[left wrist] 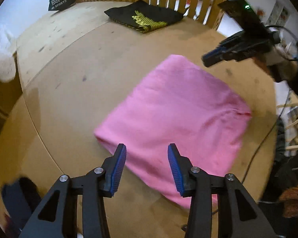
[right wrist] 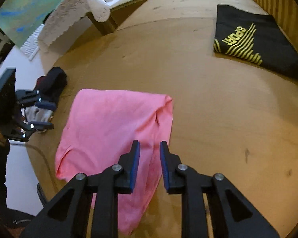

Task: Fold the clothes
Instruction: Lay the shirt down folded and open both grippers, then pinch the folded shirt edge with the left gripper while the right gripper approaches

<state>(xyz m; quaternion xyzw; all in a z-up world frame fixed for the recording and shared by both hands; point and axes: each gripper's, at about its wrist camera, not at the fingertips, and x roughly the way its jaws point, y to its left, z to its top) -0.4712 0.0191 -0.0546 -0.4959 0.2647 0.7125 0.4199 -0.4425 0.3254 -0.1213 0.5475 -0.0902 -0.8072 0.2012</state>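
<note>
Here, pink garment [left wrist: 174, 119] folded, slightly rumpled square.

L tongs [left wrist: 147, 150] & R tongs [right wrist: 149, 146] both parted, empty, angled down

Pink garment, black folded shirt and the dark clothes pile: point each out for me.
Pink garment [left wrist: 174, 107], left wrist view, middle of its top layer.
Black folded shirt [right wrist: 254, 39], right wrist view, on the yellow print.
Dark clothes pile [right wrist: 54, 81], right wrist view, its dark upper part.

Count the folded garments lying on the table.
2: the pink garment in the table's middle below both claws, and the black garment with yellow print at the far edge by the wooden slats. Others may lie out of view.
</note>
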